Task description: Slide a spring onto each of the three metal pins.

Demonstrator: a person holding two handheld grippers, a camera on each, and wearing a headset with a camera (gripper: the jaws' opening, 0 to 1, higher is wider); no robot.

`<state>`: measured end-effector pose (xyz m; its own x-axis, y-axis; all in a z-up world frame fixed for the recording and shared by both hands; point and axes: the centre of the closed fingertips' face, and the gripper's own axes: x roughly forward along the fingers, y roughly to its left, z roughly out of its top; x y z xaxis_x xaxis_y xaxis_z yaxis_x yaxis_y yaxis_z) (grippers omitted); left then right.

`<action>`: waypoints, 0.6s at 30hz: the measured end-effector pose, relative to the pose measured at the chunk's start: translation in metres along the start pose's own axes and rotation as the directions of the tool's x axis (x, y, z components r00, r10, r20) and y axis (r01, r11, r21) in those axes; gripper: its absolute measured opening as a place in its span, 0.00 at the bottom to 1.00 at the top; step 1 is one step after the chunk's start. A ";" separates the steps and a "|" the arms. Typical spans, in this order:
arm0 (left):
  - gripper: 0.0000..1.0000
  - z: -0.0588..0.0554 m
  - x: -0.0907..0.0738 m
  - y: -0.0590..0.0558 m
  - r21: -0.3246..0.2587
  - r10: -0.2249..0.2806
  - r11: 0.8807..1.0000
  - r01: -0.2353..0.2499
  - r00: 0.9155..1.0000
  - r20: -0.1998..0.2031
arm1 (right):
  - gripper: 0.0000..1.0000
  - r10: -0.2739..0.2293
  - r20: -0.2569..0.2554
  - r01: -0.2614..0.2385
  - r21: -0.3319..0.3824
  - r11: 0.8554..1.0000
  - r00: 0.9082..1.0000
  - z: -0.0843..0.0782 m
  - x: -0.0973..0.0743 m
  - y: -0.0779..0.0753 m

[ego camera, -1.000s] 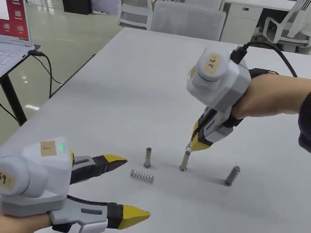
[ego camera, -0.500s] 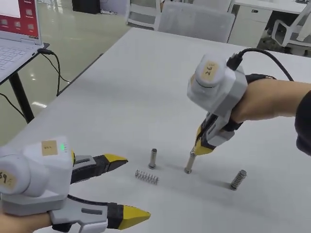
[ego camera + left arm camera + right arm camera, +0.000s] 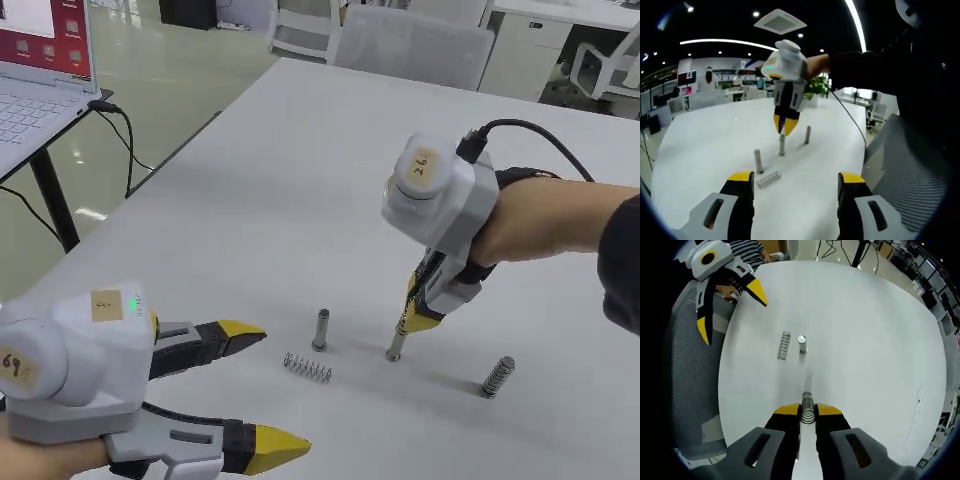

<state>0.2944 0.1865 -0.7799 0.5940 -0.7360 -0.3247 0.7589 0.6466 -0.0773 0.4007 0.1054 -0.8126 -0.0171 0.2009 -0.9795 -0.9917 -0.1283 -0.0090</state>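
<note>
1. Workbench (image 3: 300,150): big white flat top, with all the task parts grouped toward the near edge. The laptop (image 3: 35,60) on a side stand and the chairs (image 3: 410,40) at the far end are well apart and block nothing
2. Left gripper (image 3: 280,388): low at the near left, jaws spread wide with nothing between them. Its tips point toward the loose spring, near it but not touching
3. Right gripper (image 3: 418,318): tips point down over the middle pin, jaws pinched on the held spring (image 3: 807,407)
4. Three pins stand in a row. The left pin (image 3: 320,329) is bare. The middle pin (image 3: 397,342) has the held spring's lower end at its top; can't tell how far it is on. The right pin (image 3: 497,376) already has coils around it. They look stiff and narrow-footed, so probably tip if knocked sideways
5. Loose spring (image 3: 306,367): lies flat just in front of the left pin, not touching it
6. The springs look light, thin-wired and squashy, so they'd likely roll or flick out of a hard pinch. Grip across the coils near mid-length and keep one end free for the pin
7. In the way: the left pin stands just behind the loose spring, so a pickup could bump it
</note>
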 end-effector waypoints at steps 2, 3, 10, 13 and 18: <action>0.63 0.000 0.000 0.000 -0.001 0.000 1.000 0.000 1.000 0.000 | 0.08 -0.001 -0.006 0.001 -0.002 1.000 1.000 0.000 0.003 -0.002; 0.63 -0.001 0.000 0.000 0.000 0.000 1.000 0.000 1.000 -0.002 | 0.08 0.001 -0.011 -0.002 -0.003 1.000 1.000 -0.001 0.004 -0.001; 0.62 -0.003 -0.001 -0.001 -0.005 0.002 1.000 -0.002 1.000 -0.003 | 0.08 0.012 -0.033 -0.012 -0.005 1.000 0.999 -0.003 0.014 -0.001; 0.62 -0.004 -0.001 0.000 -0.008 0.004 1.000 -0.004 1.000 -0.007 | 0.08 0.021 -0.037 -0.021 -0.002 1.000 0.999 -0.004 0.020 0.000; 0.61 -0.005 -0.002 0.001 -0.006 0.004 1.000 -0.004 1.000 -0.010 | 0.08 0.030 -0.047 -0.030 0.000 1.000 0.998 -0.006 0.027 0.001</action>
<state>0.2924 0.1897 -0.7841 0.5944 -0.7312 -0.3346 0.7547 0.6509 -0.0818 0.3995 0.1051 -0.8398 -0.0407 0.1512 -0.9877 -0.9907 -0.1343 0.0203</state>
